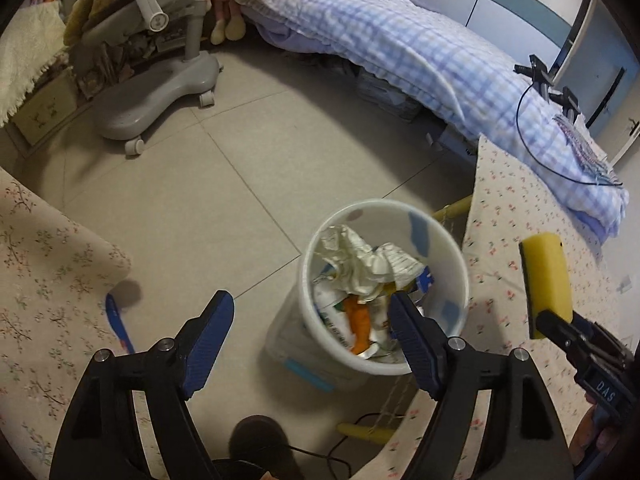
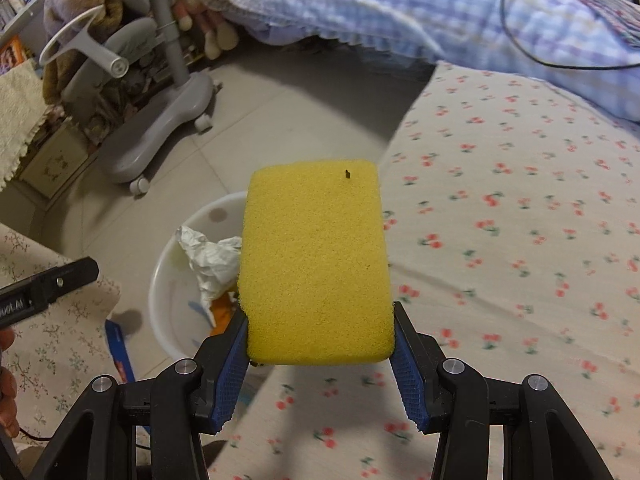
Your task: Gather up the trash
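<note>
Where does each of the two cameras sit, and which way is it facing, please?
Left wrist: on the left gripper, angled down at the white trash bin on the tiled floor; its open fingers show, with the right gripper at the right edge.
Right wrist: on the right gripper, angled down over the cherry-print cloth; its fingers clamp a yellow sponge.
Shared: bin, sponge, grey wheeled chair, checked quilt.

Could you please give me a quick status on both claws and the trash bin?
Left claw open, empty, above white trash bin. Right claw shut on yellow sponge. Bin holds crumpled wrappers. Nothing blocking the bin.
</note>
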`<state>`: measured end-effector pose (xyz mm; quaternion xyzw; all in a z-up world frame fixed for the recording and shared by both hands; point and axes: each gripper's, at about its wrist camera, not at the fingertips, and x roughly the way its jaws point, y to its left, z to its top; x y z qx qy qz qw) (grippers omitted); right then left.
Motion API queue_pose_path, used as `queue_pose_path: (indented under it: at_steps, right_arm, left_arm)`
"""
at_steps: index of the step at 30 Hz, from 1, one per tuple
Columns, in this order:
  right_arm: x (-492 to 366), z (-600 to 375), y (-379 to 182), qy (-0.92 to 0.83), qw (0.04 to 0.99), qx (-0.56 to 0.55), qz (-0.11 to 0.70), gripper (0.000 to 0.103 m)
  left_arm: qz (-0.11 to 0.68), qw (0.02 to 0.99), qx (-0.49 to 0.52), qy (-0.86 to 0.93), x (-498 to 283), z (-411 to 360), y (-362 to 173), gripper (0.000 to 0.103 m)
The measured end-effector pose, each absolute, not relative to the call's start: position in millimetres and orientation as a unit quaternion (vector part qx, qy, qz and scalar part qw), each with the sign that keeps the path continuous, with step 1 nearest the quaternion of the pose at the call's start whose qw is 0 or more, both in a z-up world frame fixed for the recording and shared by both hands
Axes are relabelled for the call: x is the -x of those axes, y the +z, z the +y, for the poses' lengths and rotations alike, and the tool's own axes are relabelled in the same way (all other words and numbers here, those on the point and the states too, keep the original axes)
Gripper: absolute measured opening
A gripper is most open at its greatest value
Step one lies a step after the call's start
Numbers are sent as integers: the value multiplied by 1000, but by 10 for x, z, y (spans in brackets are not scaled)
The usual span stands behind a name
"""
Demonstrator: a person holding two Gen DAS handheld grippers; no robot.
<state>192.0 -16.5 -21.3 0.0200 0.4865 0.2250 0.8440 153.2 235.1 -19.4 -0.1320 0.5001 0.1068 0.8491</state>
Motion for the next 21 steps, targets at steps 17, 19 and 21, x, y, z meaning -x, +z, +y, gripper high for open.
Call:
queue_pose_path:
  at_steps: [17, 19, 21]
  right_arm:
    - [-2077, 395, -510, 280, 833, -48, 474, 82]
    - [-2076, 361, -489, 279, 833, -53, 474, 82]
    - [-2062, 290, -463, 269, 836, -53, 476, 82]
  left_arm:
    - [497, 853, 83, 135, -1243, 2611, -203, 99]
    - [498, 854, 82, 129, -1232, 2589, -198, 99]
    - [497, 855, 84, 123, -1219, 2557, -184, 99]
